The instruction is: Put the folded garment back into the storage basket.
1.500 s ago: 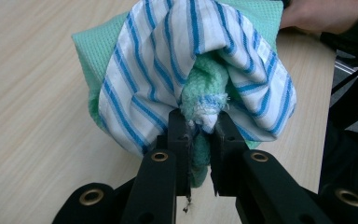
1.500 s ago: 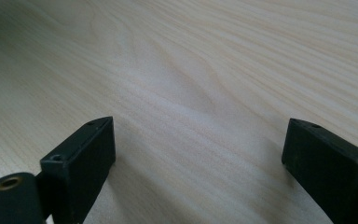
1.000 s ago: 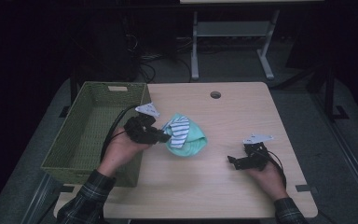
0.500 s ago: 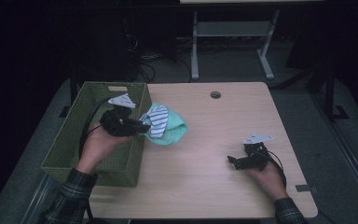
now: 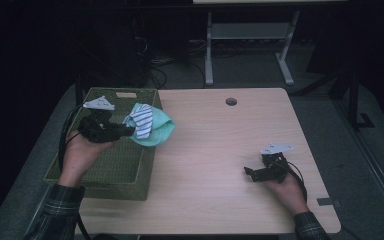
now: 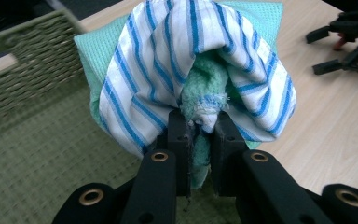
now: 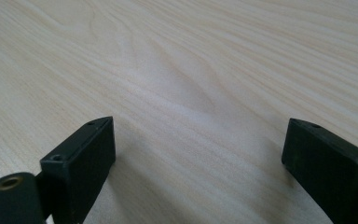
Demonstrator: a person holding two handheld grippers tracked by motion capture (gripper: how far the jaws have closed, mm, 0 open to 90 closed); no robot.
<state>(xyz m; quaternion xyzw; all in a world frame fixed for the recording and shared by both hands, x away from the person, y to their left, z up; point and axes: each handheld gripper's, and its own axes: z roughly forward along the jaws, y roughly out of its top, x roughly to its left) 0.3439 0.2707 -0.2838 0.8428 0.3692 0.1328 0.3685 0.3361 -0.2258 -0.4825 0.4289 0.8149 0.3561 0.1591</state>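
Left claw (image 5: 122, 131): jaws pressed onto a bundle of cloths, pinching a fold of the blue-striped white cloth (image 6: 168, 60) and the teal towel (image 6: 205, 79) together. In the left claw view the fabric bunches up directly ahead of the jaws, striped cloth wrapped over the teal one. Bundle position: held in the air at the claw's tip, over the near-right rim of the woven green basket (image 5: 105, 165), part above the basket and part above the bench (image 5: 220, 150). The basket floor lies beneath and to the left of the jaws.

Right claw (image 5: 252, 173): jaws spread wide, nothing between them, resting low on the bare bench surface, well apart from the left claw and the bundle.
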